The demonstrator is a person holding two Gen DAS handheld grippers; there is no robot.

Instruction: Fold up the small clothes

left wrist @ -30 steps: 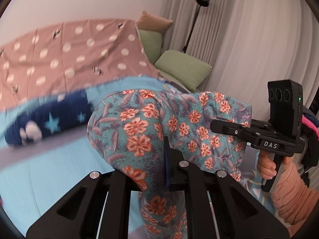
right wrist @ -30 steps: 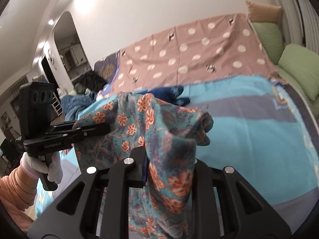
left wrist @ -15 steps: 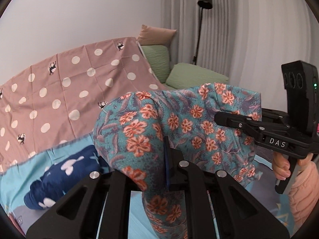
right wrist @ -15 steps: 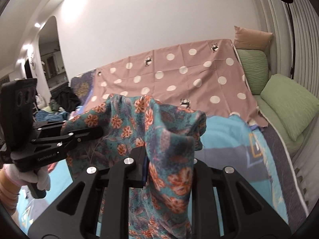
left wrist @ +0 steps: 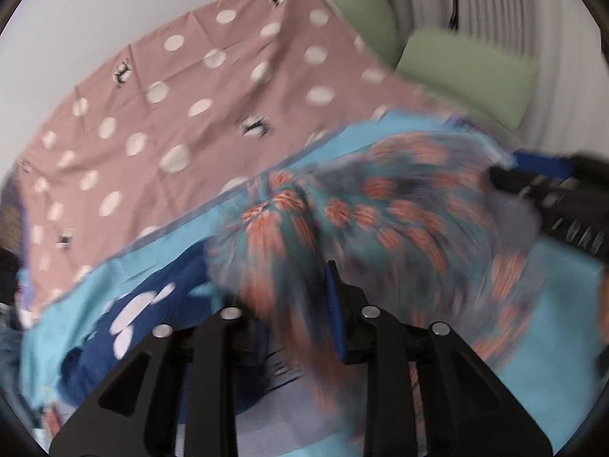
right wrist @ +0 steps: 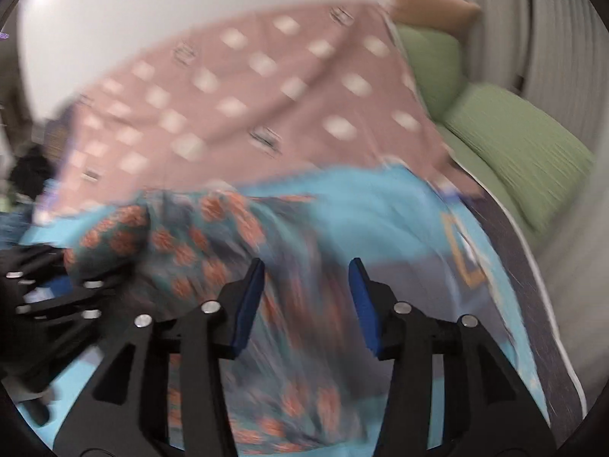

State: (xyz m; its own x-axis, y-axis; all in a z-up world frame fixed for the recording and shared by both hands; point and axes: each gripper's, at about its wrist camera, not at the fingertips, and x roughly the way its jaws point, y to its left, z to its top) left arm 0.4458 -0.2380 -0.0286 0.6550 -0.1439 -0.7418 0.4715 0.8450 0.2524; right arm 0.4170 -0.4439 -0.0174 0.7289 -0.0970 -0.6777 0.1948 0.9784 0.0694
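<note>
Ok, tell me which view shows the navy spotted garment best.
The left wrist view: the navy spotted garment lies in plain sight on the blue sheet, left of the floral garment. The right wrist view shows none of it.

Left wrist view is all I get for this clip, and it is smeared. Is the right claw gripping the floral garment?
Observer: No. The right claw is opening, and its blue pads stand apart with no cloth pinched between them.
Operator: Where is the garment, then?
Observer: The floral garment appears to lie on the blue bedspread, spreading leftward from that claw's left finger.
Operator: And to the right?
Observer: Bare bedspread runs to its dark border, with a green pillow beyond.
</note>
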